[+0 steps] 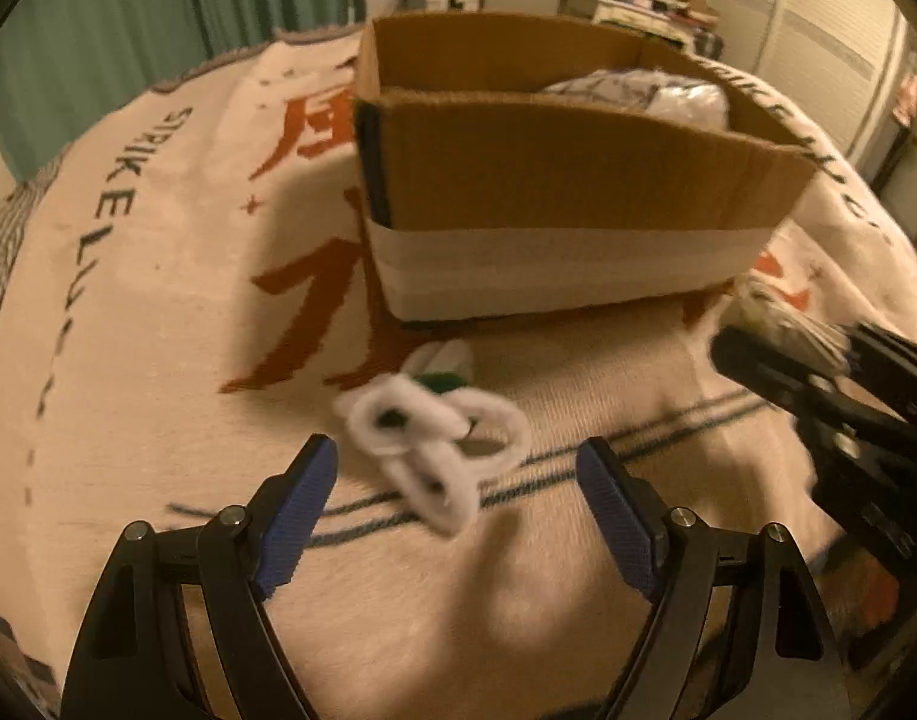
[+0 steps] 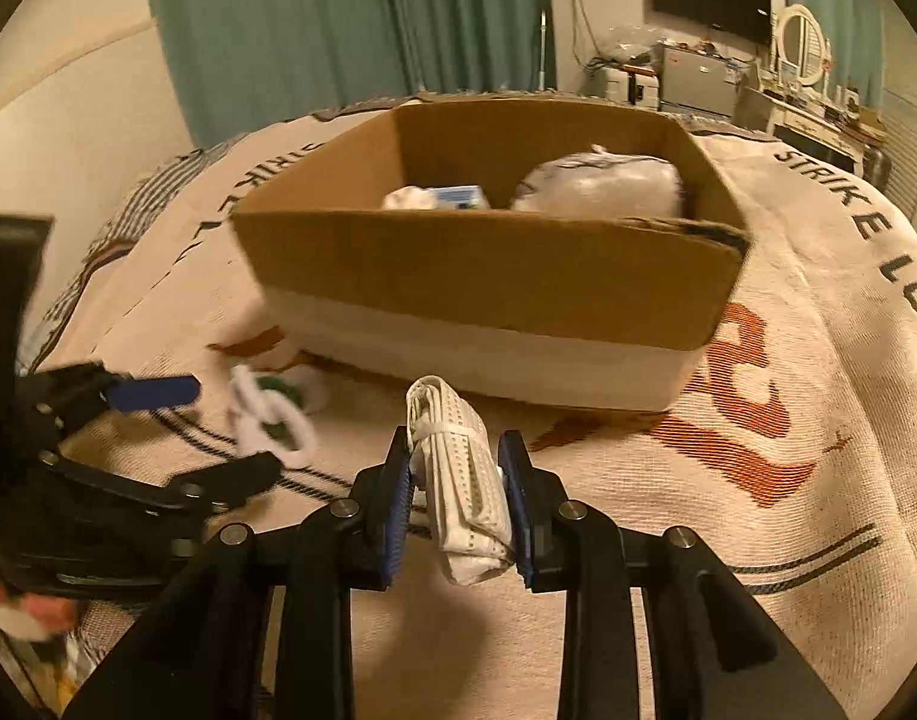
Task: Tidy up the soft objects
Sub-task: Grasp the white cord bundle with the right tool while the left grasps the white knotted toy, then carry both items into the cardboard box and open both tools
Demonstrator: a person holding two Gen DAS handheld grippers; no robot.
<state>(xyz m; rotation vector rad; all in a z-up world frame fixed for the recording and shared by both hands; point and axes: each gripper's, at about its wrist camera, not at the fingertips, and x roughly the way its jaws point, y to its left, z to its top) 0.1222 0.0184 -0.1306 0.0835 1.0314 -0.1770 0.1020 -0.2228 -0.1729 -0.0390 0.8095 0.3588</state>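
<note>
Only right wrist view shows right gripper [image 2: 455, 480] clamping rolled cloth [image 2: 461, 480]; left gripper [image 1: 458, 474] wide

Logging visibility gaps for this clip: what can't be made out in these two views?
- Cardboard box contents: near wall hides most, both views.
- White fuzzy item: motion-blurred, shape unclear; green object behind it partly covered.
- Right gripper in left view: blurred, cut off by the frame edge.
</note>
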